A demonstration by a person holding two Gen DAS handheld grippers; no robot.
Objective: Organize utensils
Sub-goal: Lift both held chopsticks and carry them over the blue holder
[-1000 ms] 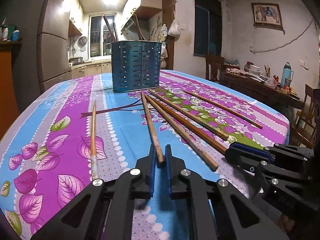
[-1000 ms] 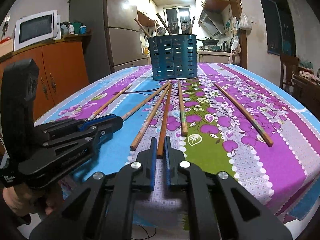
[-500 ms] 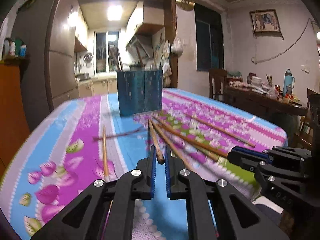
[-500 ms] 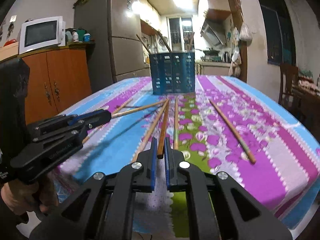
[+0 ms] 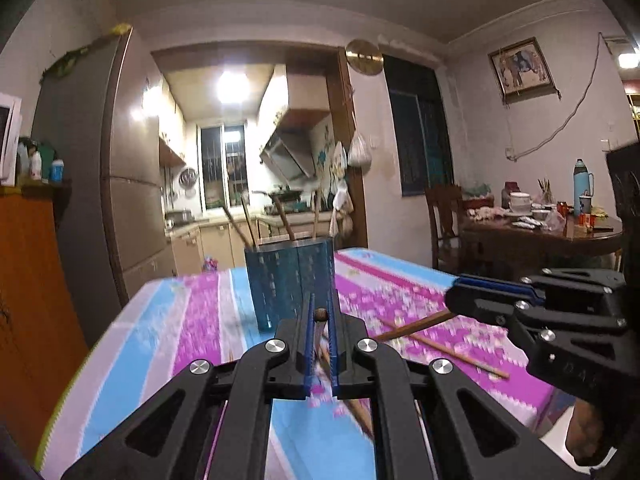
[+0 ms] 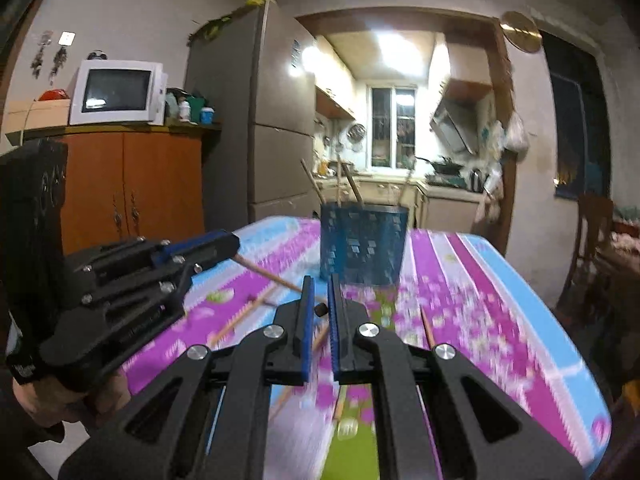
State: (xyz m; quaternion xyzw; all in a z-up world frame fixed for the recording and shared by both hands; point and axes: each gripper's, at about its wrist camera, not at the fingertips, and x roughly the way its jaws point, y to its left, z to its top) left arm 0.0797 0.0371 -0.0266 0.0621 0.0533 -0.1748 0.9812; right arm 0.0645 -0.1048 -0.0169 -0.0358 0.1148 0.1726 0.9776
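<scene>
Pinching the left stick (image 5: pixel 319 315) tight in the left gripper (image 5: pixel 320 305), low in the middle of the left view, with the blue pads nearly together and only the stick's round end poking out. Holding it up off the table (image 5: pixel 192 320), end-on to the camera.

Pinching the right stick (image 6: pixel 320 309) the same way in the right gripper (image 6: pixel 320 293), low in the middle of the right view (pads narrow, stick squeezed between them). Seeing that right gripper again at the right edge of the left view, with its stick slanting down to the left.

Seeing the blue holder (image 5: pixel 280 280) standing upright just above the left gripper in the frame, at the far end of the table, with a few sticks already leaning inside. Finding loose sticks (image 6: pixel 240 316) lying flat on the flowery cloth, left of the middle in the right view. Spotting a hand (image 6: pixel 60 396) gripping the left gripper's handle at the lower left there. Blurring over most of the cloth.
</scene>
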